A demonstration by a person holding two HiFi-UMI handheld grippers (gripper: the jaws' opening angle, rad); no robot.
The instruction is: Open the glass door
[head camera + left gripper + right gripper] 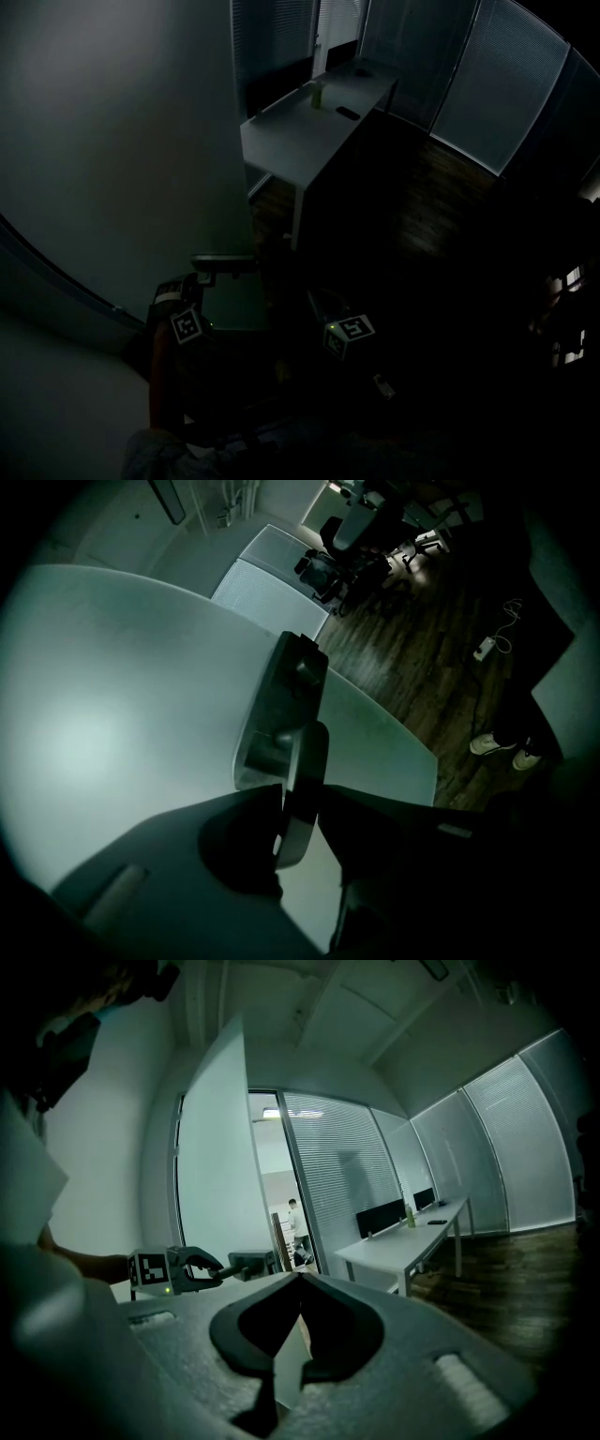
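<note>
- Low in your head view nearly everything is lost in the dark.
- A white desk (309, 127) stands past the door's edge, with blinds (497, 84) behind it, well apart from your hands.
- Your left gripper (298, 797) is clamped on the flat lever of the door handle (289, 700), mounted near the edge of the frosted glass door (112, 724).
- Your right gripper (300, 1277) has its jaws together on nothing, off the door.
</note>
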